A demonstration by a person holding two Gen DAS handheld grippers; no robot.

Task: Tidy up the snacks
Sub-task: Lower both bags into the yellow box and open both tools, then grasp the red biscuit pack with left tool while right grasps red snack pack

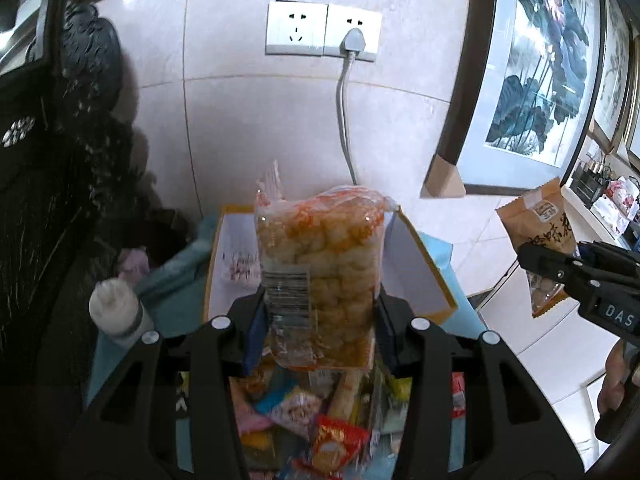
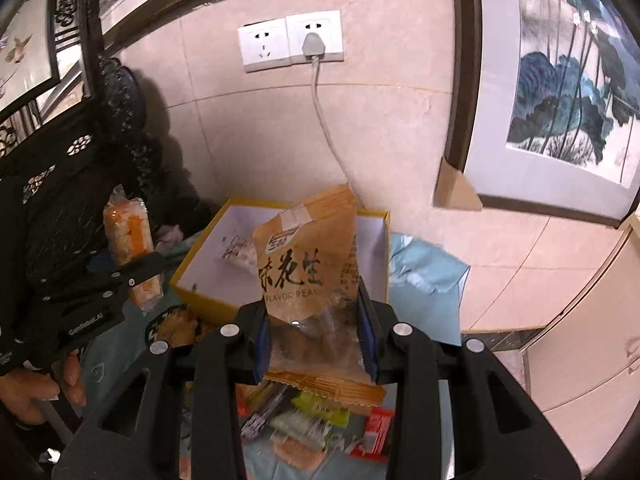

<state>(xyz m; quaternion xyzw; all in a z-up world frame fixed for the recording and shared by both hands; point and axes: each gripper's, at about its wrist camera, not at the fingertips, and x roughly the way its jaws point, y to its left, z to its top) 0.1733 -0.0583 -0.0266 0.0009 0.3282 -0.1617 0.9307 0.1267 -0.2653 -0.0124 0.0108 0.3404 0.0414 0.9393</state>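
My left gripper point(image 1: 320, 312) is shut on a clear bag of orange and white puffed snacks point(image 1: 320, 260), held upright above the snack pile in front of a yellow-rimmed open box point(image 1: 416, 276). My right gripper point(image 2: 316, 332) is shut on a brown paper peanut pouch point(image 2: 308, 264), held upright in front of the same box point(image 2: 208, 256). The right gripper and pouch point(image 1: 540, 232) show at the right of the left wrist view. The left gripper's puffed snack bag point(image 2: 130, 240) shows at the left of the right wrist view.
Several loose snack packets point(image 1: 316, 412) lie on a blue cloth point(image 2: 428, 272) under both grippers. A white bottle point(image 1: 116, 308) stands at the left. Dark carved furniture point(image 1: 60, 200) is at the left. A tiled wall with sockets point(image 1: 320, 28) and a framed painting point(image 1: 532, 72) is behind.
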